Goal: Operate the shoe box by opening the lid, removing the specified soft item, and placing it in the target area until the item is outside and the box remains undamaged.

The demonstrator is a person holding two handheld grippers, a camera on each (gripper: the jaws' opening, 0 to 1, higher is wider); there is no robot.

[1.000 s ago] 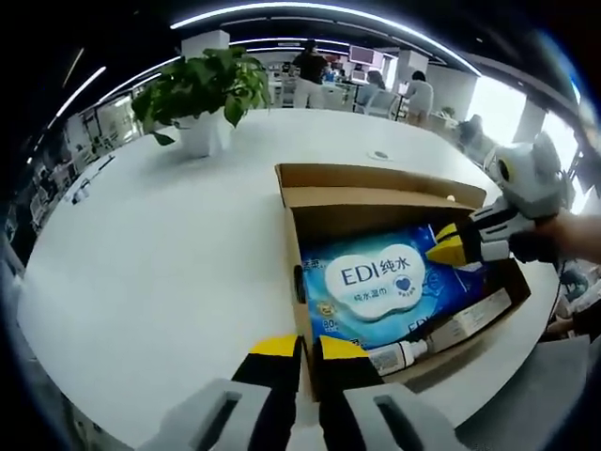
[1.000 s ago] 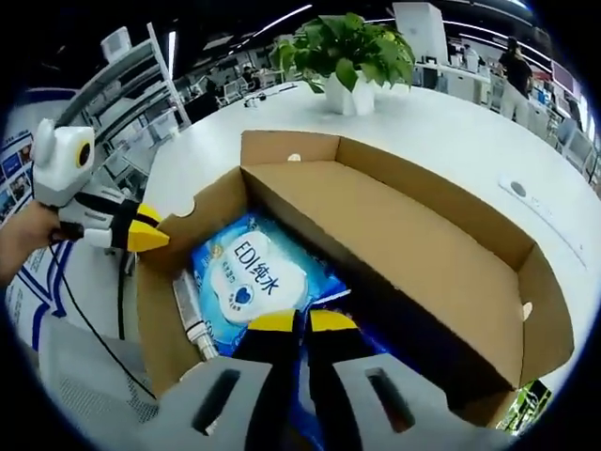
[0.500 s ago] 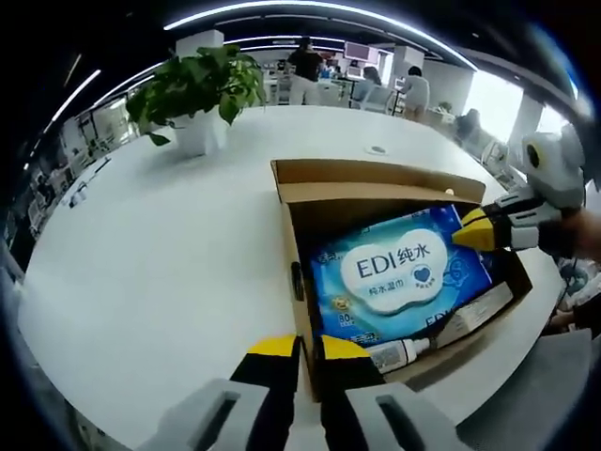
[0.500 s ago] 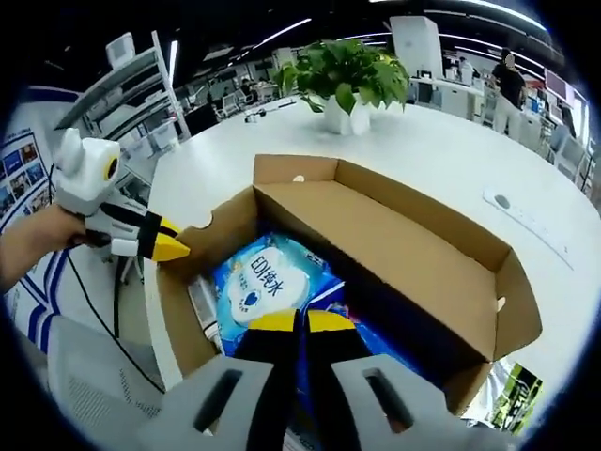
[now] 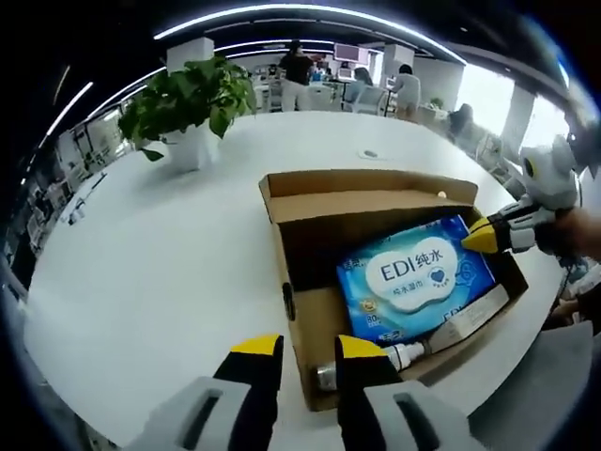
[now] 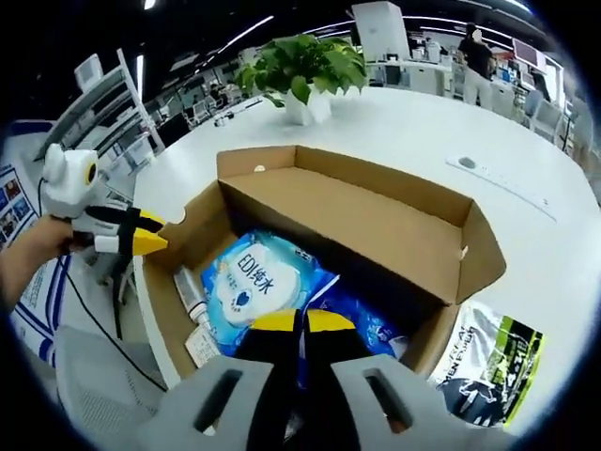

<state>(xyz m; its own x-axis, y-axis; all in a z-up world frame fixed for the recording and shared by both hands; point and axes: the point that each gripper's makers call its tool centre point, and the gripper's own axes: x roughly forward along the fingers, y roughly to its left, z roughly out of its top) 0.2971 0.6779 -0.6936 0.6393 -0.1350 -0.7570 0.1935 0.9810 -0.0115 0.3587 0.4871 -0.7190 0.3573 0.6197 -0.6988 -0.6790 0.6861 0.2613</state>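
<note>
An open cardboard shoe box is sitting on a round white table, its lid folded back and standing up along the far side. Inside, a blue pack of wet wipes is lying flat on the box floor, label up, with a small white bottle and a white tube lying along one long edge of it.

In the right gripper view, the right gripper is hanging directly over the near end of the pack, yellow tips pressed together and holding nothing; the pack's long side is running away from it toward the box's near wall.

In the left gripper view, the left gripper is hovering outside the box just beside its short wall, tips slightly parted and empty, with that wall standing between it and the pack.

The right gripper is judged the nearer one: the pack is lying just below and ahead of its tips.

A flat printed bag is lying on the table beside the box, and a potted plant is standing well beyond it.
</note>
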